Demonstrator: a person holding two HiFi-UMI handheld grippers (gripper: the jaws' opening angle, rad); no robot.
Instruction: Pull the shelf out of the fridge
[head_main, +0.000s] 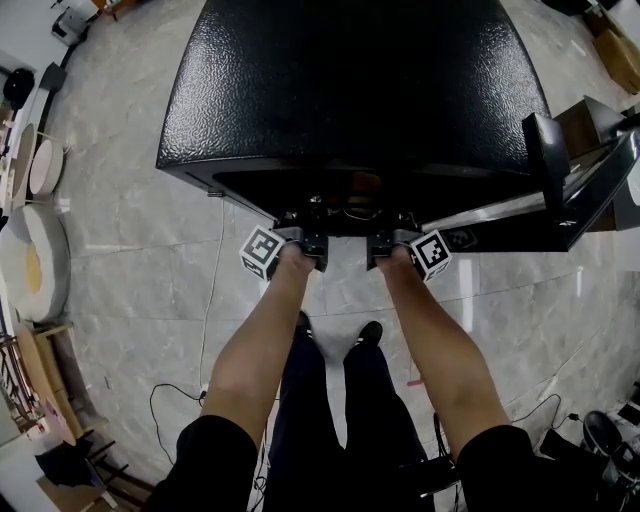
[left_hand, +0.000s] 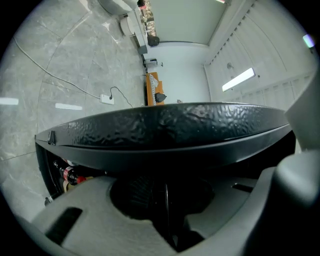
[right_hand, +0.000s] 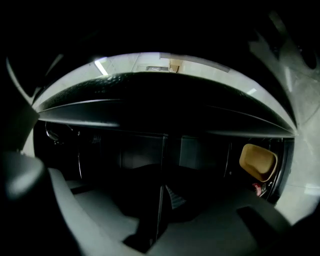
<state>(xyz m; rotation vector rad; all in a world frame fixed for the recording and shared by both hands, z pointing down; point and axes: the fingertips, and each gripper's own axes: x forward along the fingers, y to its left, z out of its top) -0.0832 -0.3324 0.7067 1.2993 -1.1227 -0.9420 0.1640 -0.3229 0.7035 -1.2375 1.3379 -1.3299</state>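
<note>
A black fridge (head_main: 350, 90) stands in front of me with its door (head_main: 560, 190) swung open to the right. Both grippers reach level into its dark opening under the top edge. The left gripper (head_main: 303, 248) holds its jaws on either side of the thin shelf edge (left_hand: 166, 200), with a dark gap still showing beside the edge. In the left gripper view the left gripper (left_hand: 170, 225) is rolled, so the shelf reads as an upright line. The right gripper (head_main: 388, 248) has its jaws drawn in tight; in the right gripper view the right gripper (right_hand: 157, 227) pinches the shelf edge (right_hand: 161, 200).
A red-capped bottle (left_hand: 70, 175) sits at the fridge's left side. A tan object (right_hand: 258, 161) shows at its right side near the door. My legs and shoes (head_main: 335, 340) stand close to the fridge. A cable (head_main: 215, 300) runs over the tiled floor, and round furniture (head_main: 40, 260) lines the left.
</note>
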